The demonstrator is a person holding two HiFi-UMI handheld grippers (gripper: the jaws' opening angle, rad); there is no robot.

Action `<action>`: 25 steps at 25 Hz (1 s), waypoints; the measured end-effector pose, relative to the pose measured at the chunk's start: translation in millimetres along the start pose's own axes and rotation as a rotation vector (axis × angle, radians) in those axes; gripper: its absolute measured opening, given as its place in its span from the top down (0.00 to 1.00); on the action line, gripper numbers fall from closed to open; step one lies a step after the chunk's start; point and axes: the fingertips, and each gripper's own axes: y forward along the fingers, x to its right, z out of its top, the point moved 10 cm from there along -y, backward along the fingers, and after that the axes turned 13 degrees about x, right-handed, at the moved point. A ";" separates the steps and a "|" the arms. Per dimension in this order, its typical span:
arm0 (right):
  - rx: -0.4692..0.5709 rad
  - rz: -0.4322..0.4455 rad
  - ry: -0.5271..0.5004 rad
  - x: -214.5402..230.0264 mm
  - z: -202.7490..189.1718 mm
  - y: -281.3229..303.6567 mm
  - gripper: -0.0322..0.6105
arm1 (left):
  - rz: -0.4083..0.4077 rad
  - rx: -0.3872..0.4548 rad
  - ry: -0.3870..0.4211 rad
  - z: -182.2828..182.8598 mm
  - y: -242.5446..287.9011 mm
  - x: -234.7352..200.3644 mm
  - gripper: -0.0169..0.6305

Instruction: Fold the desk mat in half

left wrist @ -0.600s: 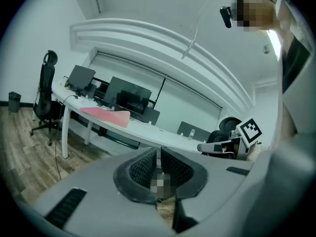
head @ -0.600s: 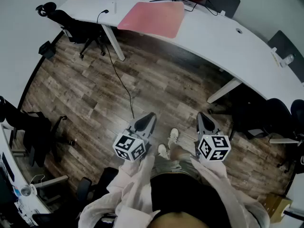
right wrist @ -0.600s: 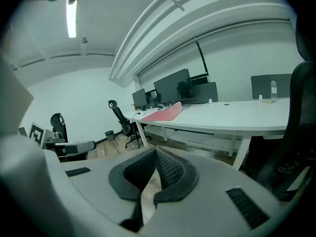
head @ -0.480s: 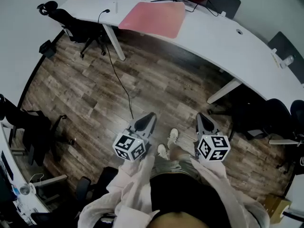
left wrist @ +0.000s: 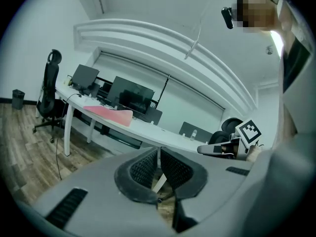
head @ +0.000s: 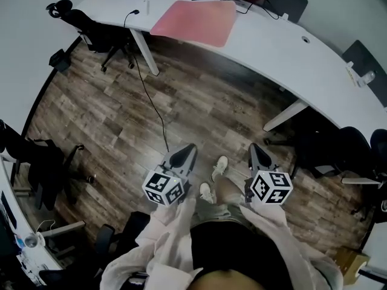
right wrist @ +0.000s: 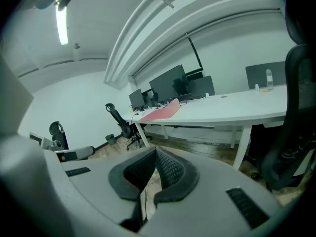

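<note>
Pink mat (head: 193, 22): one item, lying flat and unfolded on the white desk (head: 284, 47). It sits well ahead of both claws and somewhat to their left, and neither claw is near it. By my reading, the fold is not yet begun.

Left claw (head: 188, 150): held in front of the person's waist and tipped slightly toward the floor. The jaws are clenched together with nothing between them. Its own camera sights the mat far beyond the jaw tips.

Right claw (head: 256, 150): beside the left one and apart from it, tipped a little more steeply. Its jaws are likewise pressed tight on nothing.

Wood floor (head: 199, 107): a wide stretch lying between the claws and the desk.

Black cable (head: 148, 89): drops from the desk edge and trails across the floor toward the left claw.

Black chair (head: 91, 32): far ahead and left of the left claw, at the desk's end.

White shoes (head: 221, 171): below and between the claws.

Note: the claws are probably carried low and closed because the walk to the desk comes first. They would need to open at a mat edge.
</note>
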 end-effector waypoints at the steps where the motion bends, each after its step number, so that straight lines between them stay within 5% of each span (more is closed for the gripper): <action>1: -0.007 -0.002 0.008 1.8 -0.5 5.0 0.93 | 0.001 -0.003 -0.004 -0.8 2.6 -2.4 0.91; 25: -0.075 0.147 0.008 120.5 76.4 263.8 0.93 | 0.174 0.032 -0.031 24.4 224.5 -100.7 0.91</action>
